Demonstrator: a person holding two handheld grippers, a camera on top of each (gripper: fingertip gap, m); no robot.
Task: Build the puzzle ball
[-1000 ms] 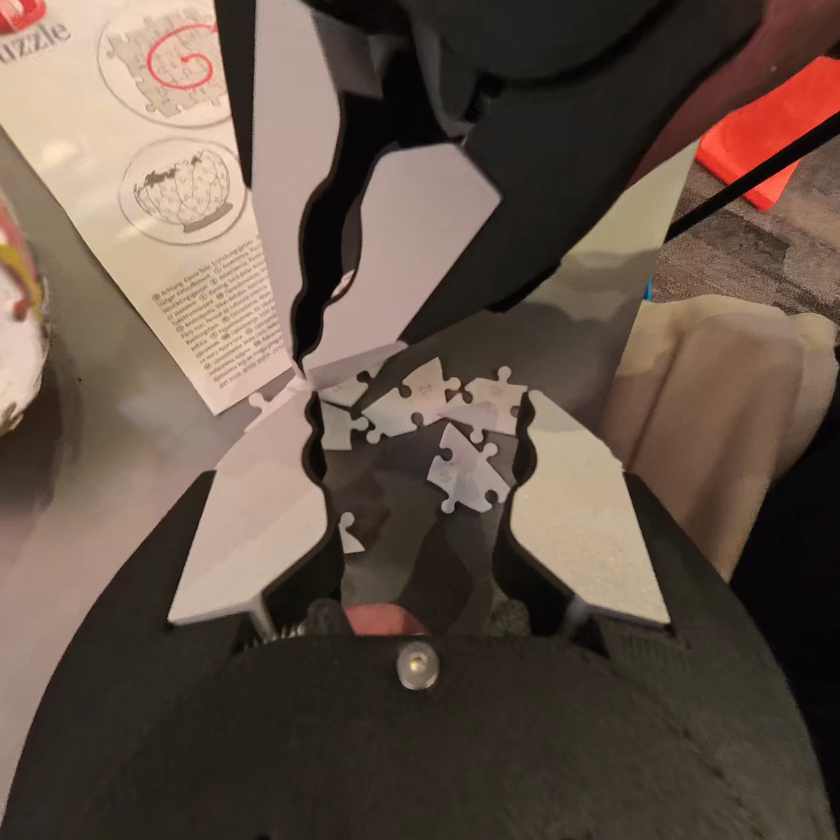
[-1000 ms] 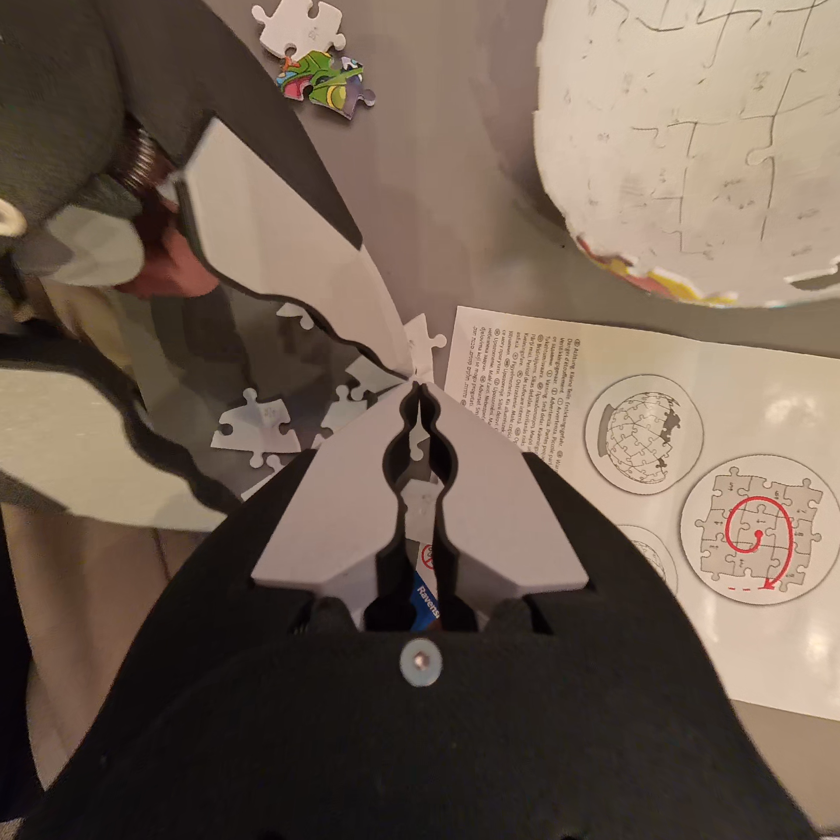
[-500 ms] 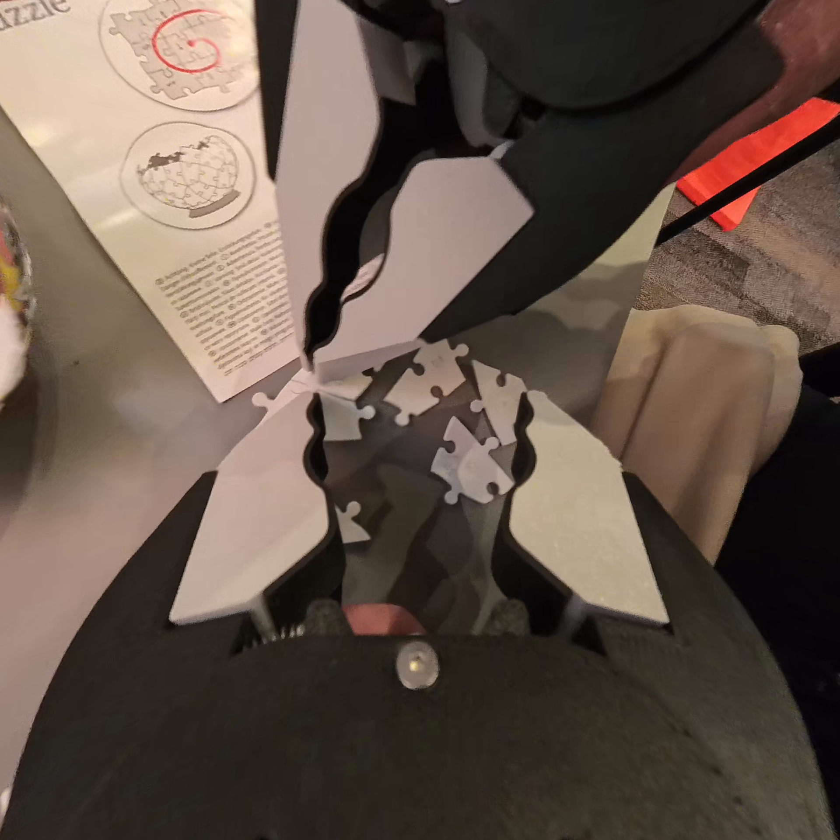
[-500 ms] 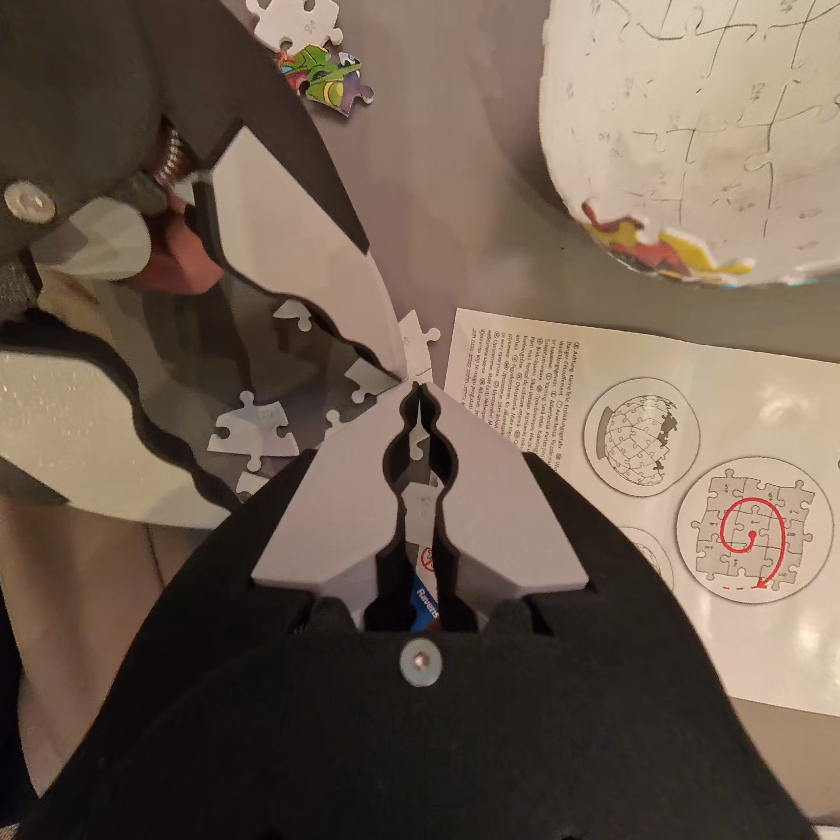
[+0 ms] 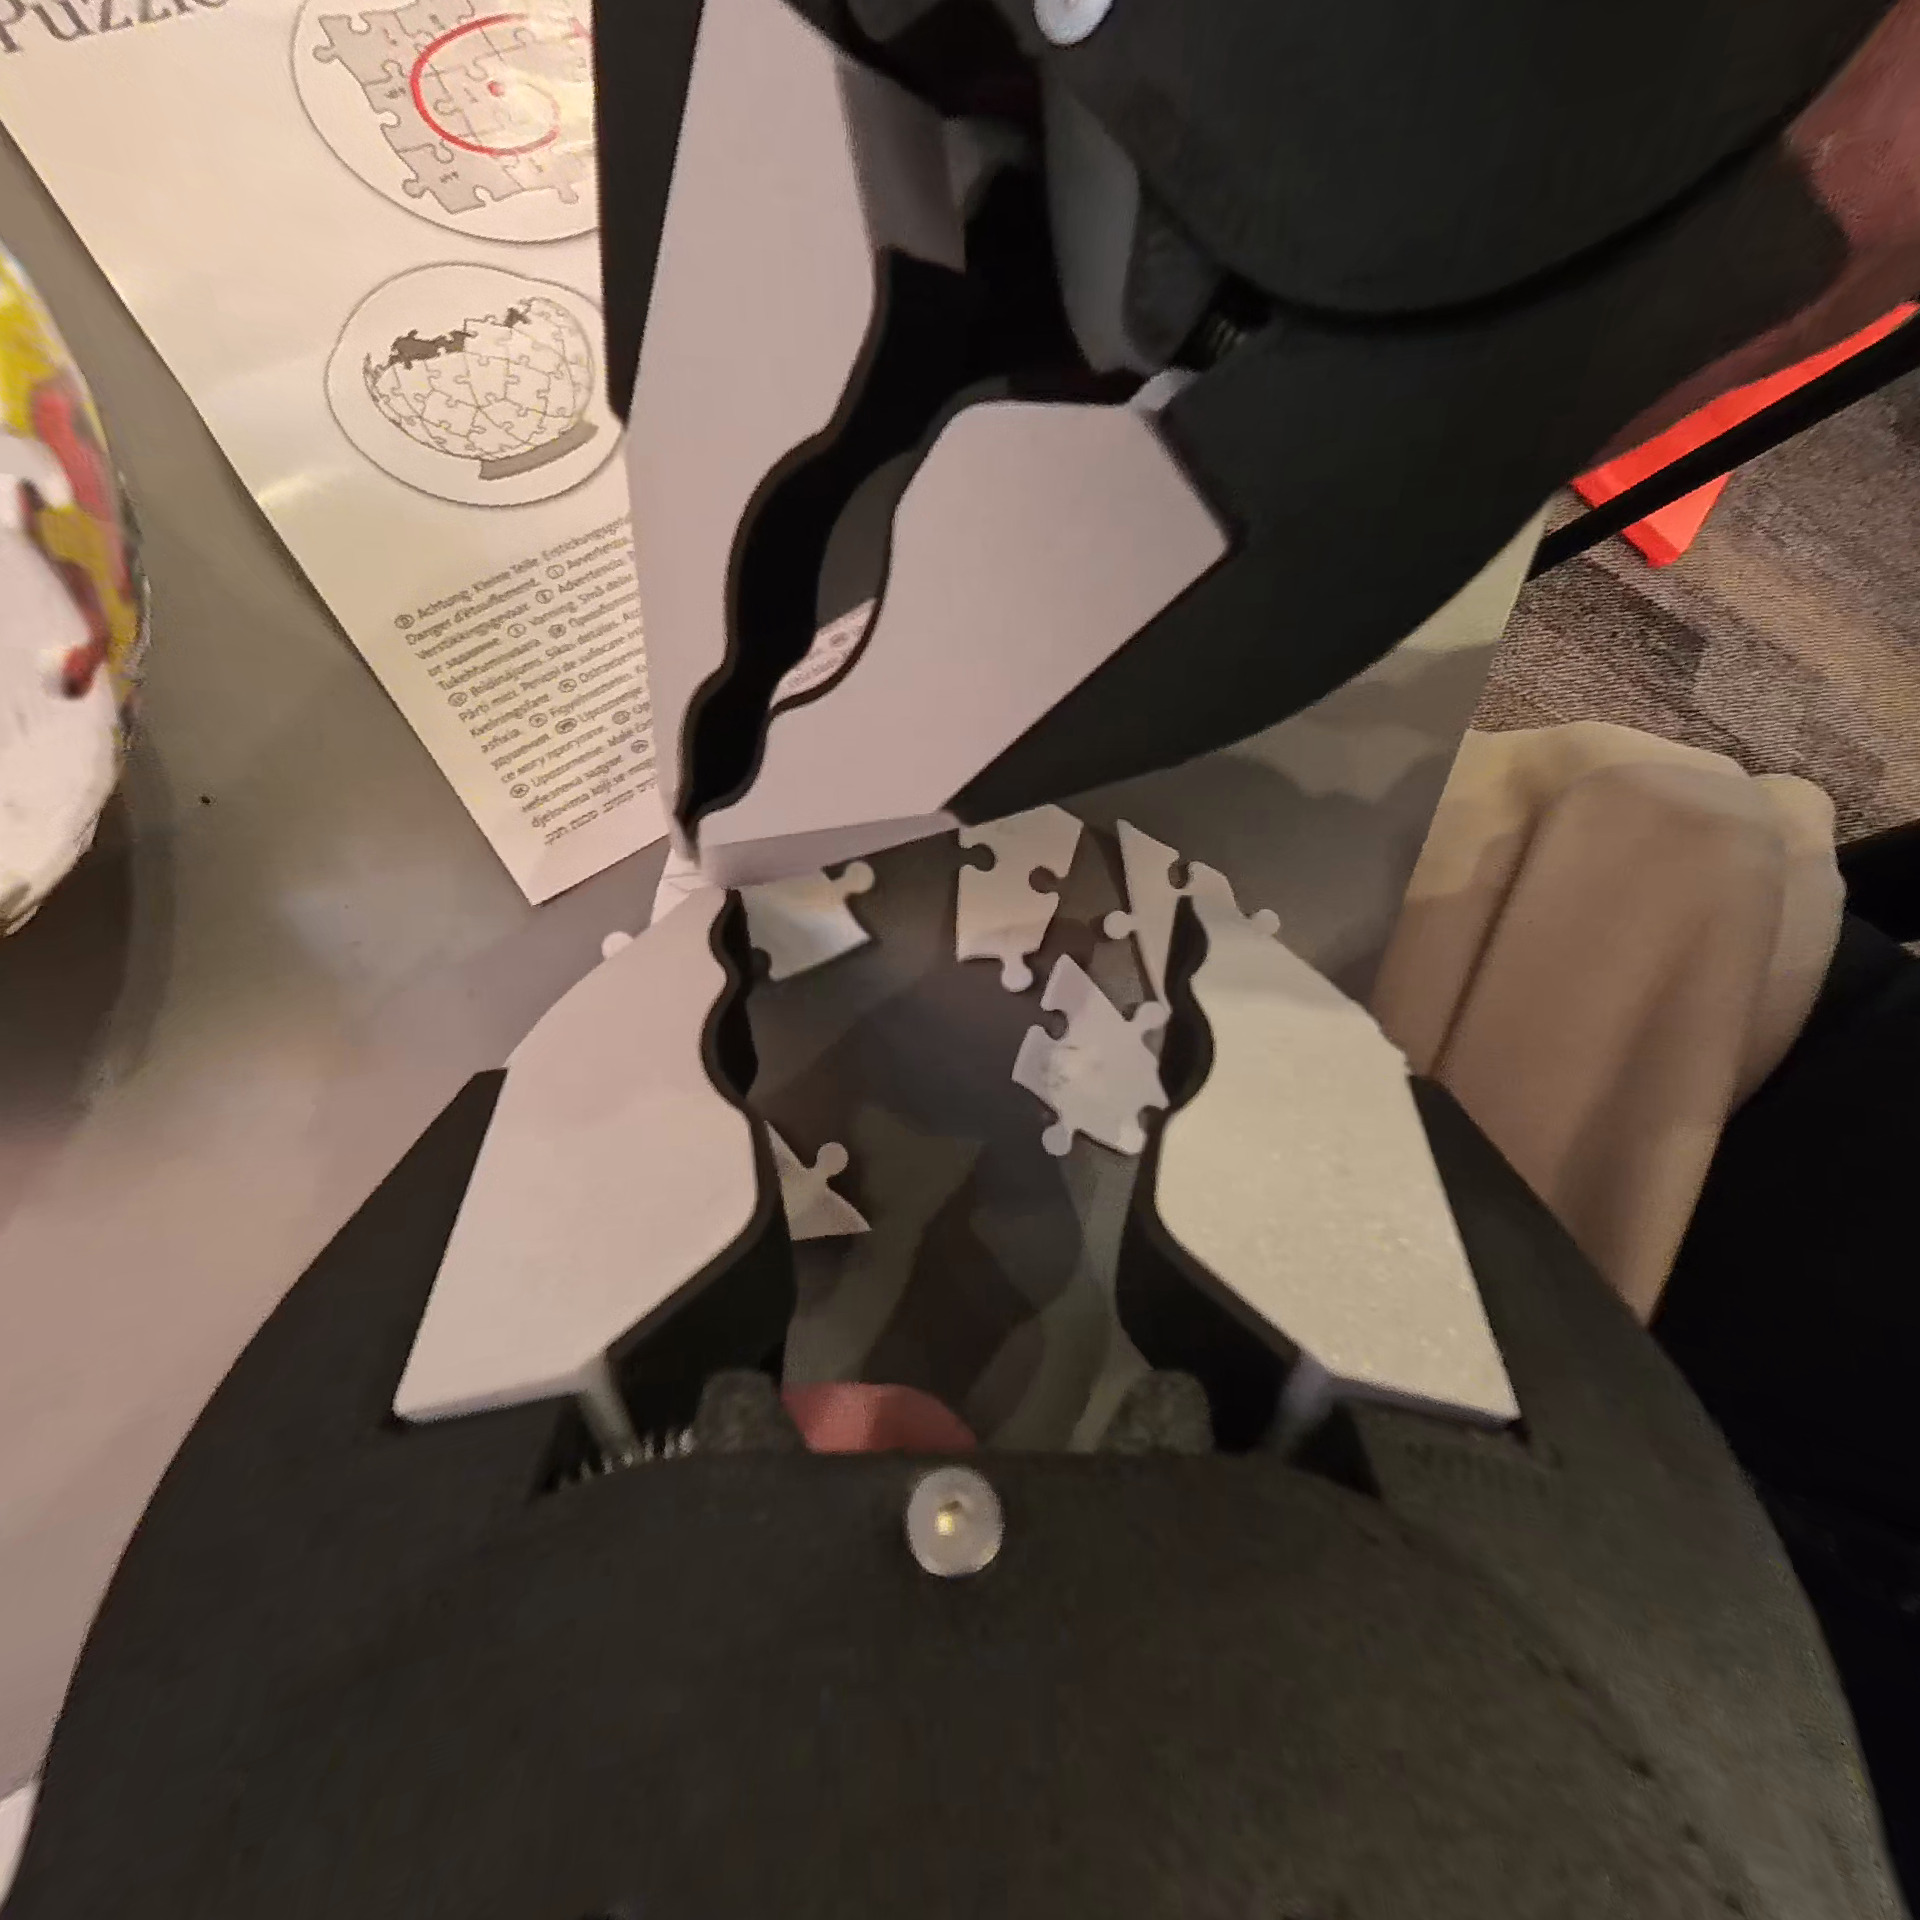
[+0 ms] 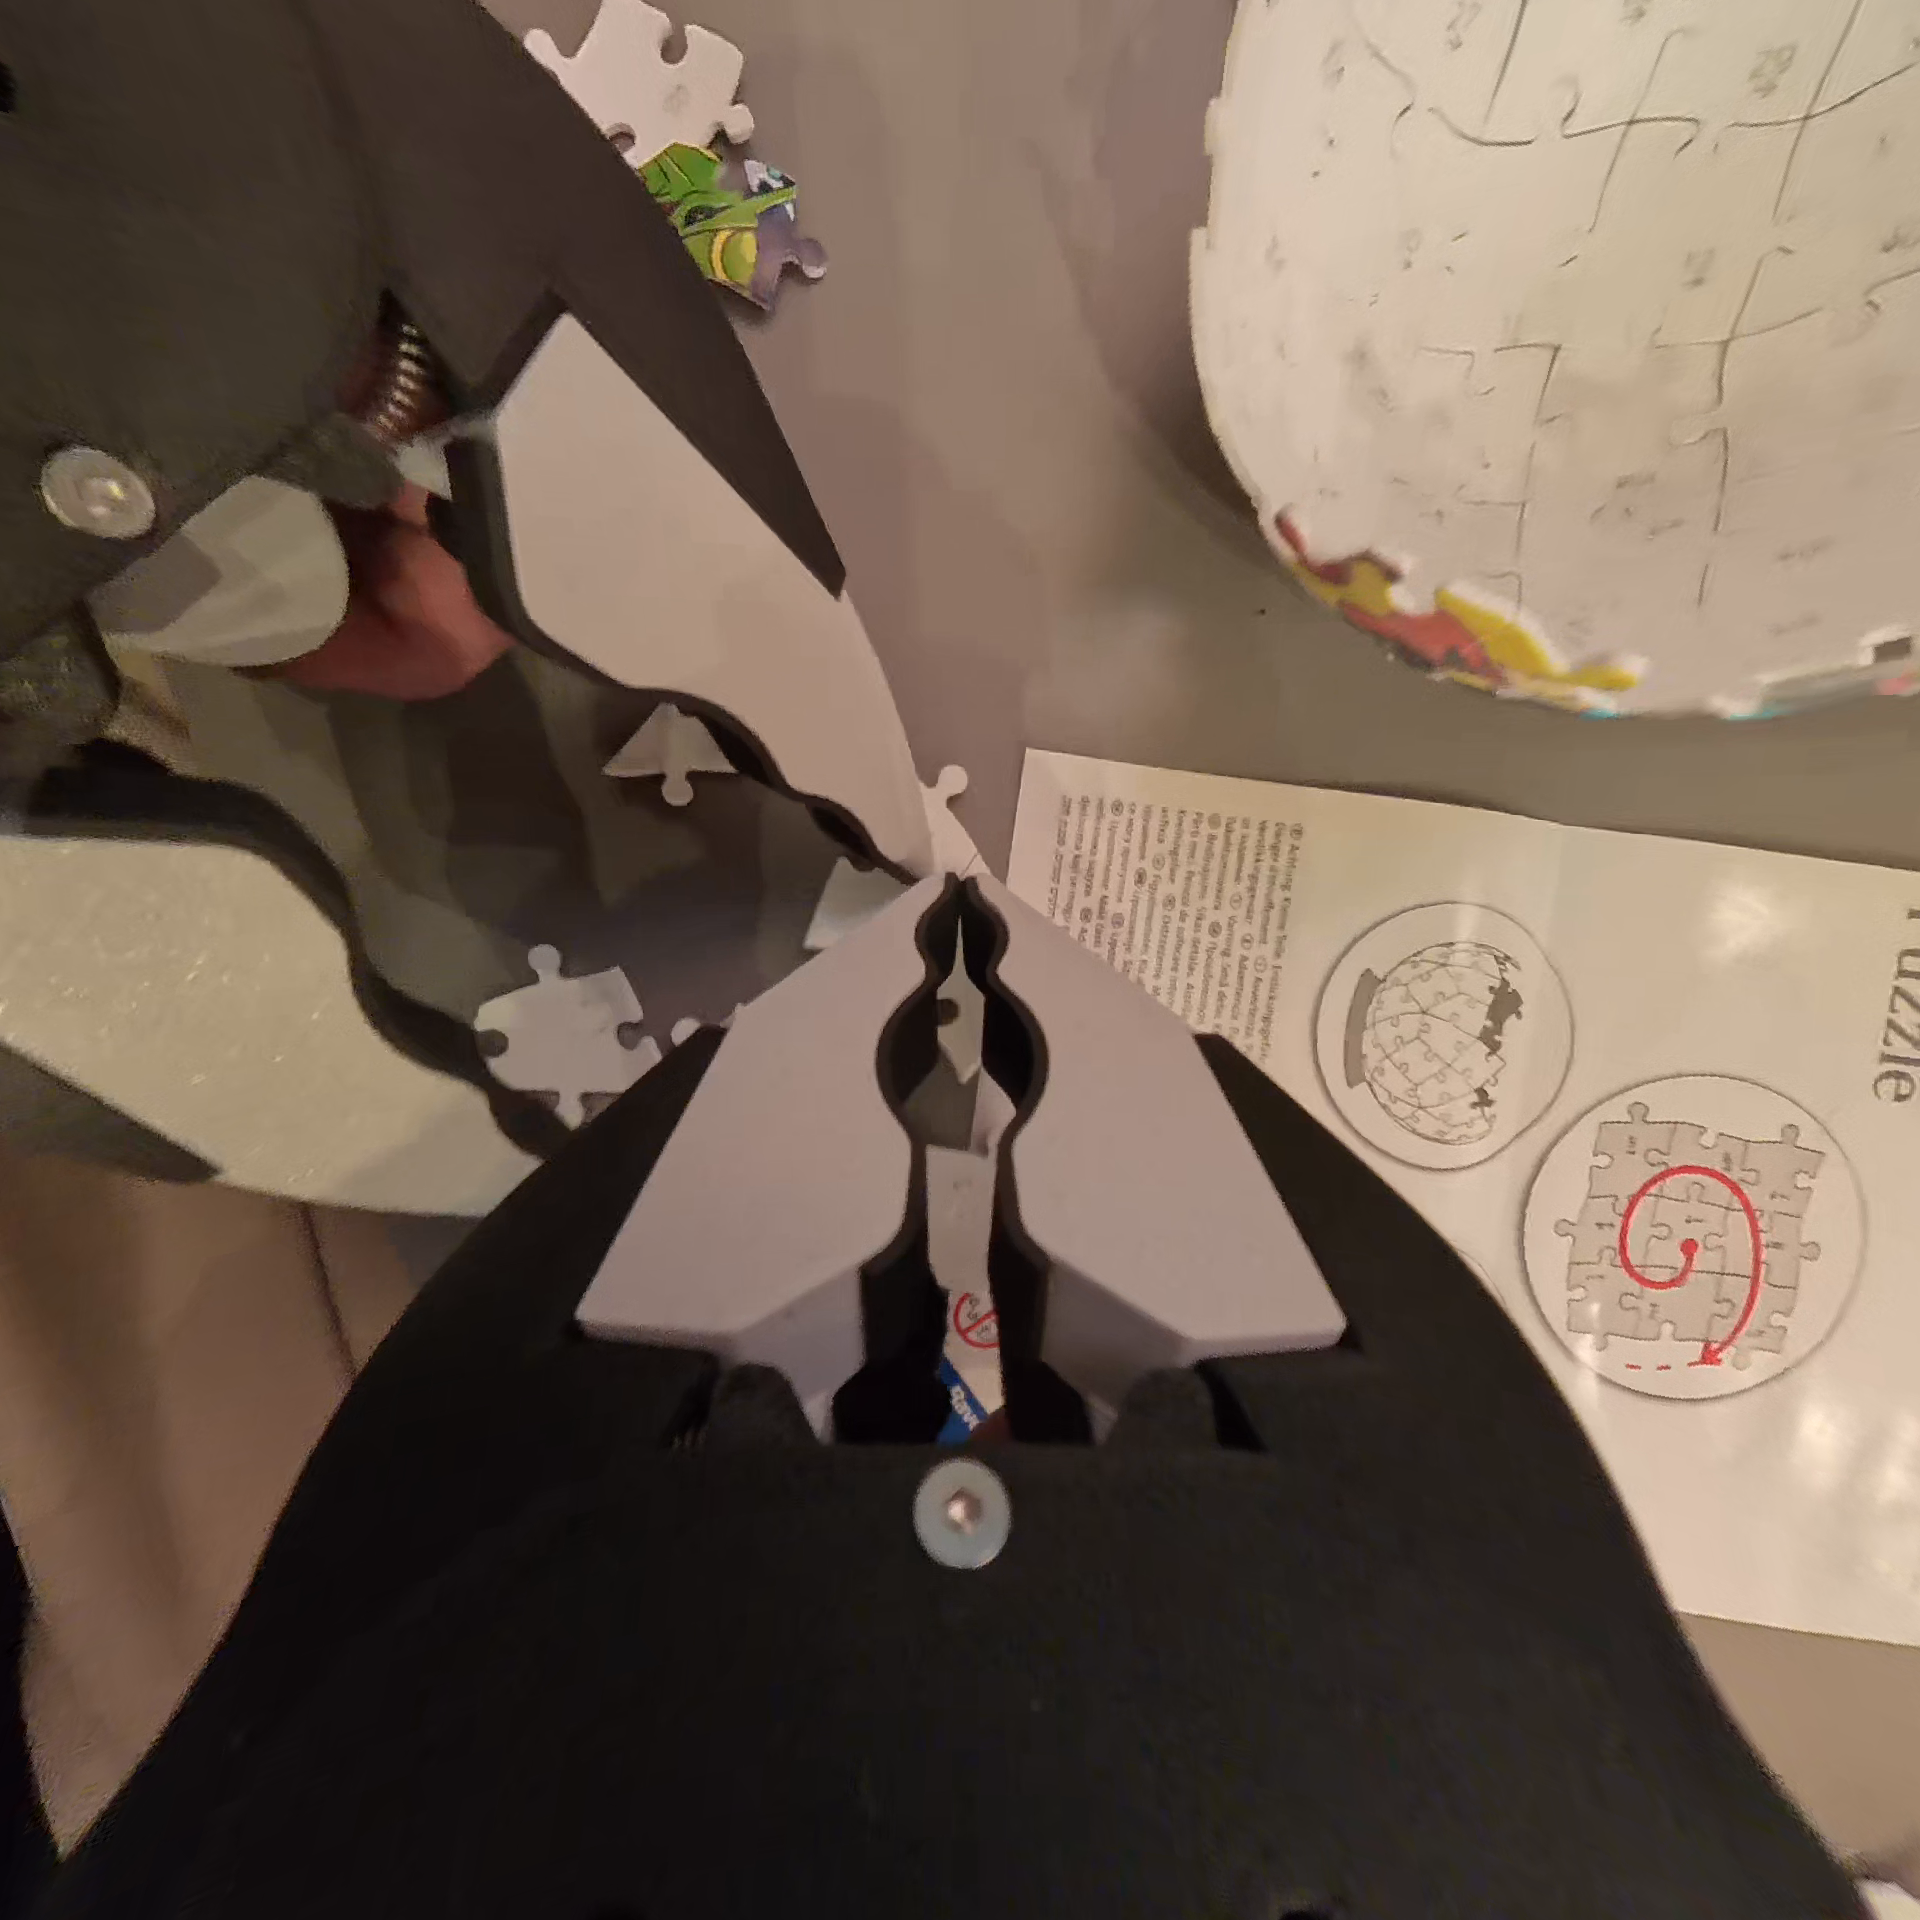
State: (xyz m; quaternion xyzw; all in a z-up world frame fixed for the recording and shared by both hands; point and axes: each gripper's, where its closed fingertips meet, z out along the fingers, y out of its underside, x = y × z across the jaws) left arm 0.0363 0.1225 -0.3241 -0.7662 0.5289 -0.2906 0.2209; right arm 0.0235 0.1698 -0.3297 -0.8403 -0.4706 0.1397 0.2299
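Currently the left tool stands wide open, nothing between its fingers, hovering low over a scatter of loose puzzle pieces lying white side up on the grey tabletop. Several of these pieces sit in the gap between the two fingers; one small piece lies just beside the inner edge of the left finger.

Right tool: tips drawn together, only a thin slit between them. Its tip meets the tip of the left tool's near finger, right at the corner of the instruction sheet. A white piece corner pokes out at that meeting point; whether the right tool actually pinches it cannot be told from either view.

Puzzle ball: partly built, white backs of the pieces facing outward, a ragged yellow and red edge along its lower rim. It rests on the tabletop beyond the sheet, well apart from both tools.

One green printed piece and a white piece lie together farther off, behind the left tool. The sheet lies flat, with round diagrams on it.
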